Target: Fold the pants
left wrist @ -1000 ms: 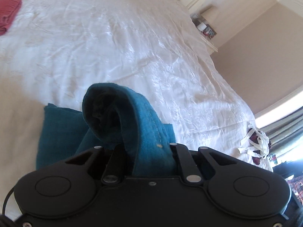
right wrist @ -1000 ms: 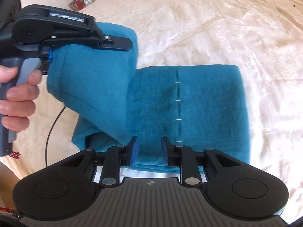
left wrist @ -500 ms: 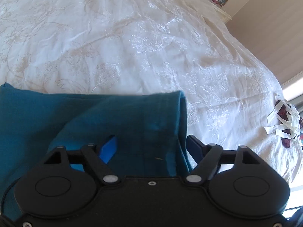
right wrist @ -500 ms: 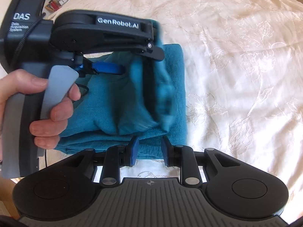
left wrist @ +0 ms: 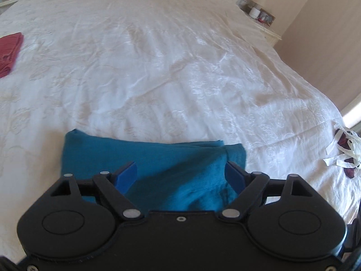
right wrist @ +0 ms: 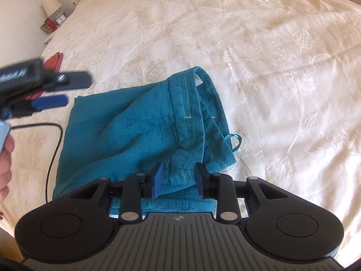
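Both tools stand over the teal pants [right wrist: 140, 135], folded into a bundle on the white bed [right wrist: 282, 56]: the right tool [right wrist: 178, 177], nearest, has just been opening, its jaws part-way apart astride the 6 o'clock hem without visibly pinching it. Farther off at 9 o'clock, the left tool [right wrist: 65, 90] hangs wide apart and empty, having just opened, clear of the cloth. From the right tool the bundle's waistband edge runs 6 to 12 o'clock, so that tool looks better placed for any tidying.
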The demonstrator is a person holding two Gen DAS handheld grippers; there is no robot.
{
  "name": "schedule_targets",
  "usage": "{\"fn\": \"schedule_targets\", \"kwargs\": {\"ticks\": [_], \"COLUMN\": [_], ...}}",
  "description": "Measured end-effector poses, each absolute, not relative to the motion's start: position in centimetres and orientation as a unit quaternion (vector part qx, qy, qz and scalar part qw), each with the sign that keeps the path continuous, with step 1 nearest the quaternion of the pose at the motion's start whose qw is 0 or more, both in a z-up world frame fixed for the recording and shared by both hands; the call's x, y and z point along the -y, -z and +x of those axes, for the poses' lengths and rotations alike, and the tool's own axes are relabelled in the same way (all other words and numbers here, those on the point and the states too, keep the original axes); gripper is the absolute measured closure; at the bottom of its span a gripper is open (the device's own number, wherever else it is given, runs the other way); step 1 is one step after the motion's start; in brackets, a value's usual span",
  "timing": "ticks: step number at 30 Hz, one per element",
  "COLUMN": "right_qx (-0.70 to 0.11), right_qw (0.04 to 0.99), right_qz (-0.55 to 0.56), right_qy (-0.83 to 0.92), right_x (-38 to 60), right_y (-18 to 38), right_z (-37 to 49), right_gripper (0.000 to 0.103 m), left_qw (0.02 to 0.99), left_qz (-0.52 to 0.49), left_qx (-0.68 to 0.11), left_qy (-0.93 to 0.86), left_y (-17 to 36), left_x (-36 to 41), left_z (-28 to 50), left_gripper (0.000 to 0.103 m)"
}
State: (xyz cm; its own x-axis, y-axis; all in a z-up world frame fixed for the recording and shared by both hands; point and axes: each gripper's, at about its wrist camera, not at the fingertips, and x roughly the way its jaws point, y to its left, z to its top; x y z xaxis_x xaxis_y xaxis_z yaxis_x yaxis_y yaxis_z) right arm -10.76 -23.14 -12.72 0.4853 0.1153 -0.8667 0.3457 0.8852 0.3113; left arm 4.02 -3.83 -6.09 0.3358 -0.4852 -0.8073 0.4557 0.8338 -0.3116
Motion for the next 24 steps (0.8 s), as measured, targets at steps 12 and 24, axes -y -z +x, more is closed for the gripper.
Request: {"fn": "schedule_targets", "kwargs": {"ticks": [12,24], "right_qx": [-0.537,-0.580], "right_qw": [0.780,0.798], "right_qz": [0.305,0.121], "right_qy": [0.100,0.114], "right_x": [24.4,22.7], "right_y": [16.2,13.7], "right_z": [-9.5,-9.9], "right_gripper": [0.068,0.098], "left_qw": [0.838,0.822], "left_qz": [-0.075,0.010], "left_qx": [-0.527,-0.542], "left_qy": [0.116,0.177], "left_y": [7.4,9.2], "left_x": [-11.1,-6.8], "left_z": [3.4,2.2], "left_gripper": [0.018,0.012]}}
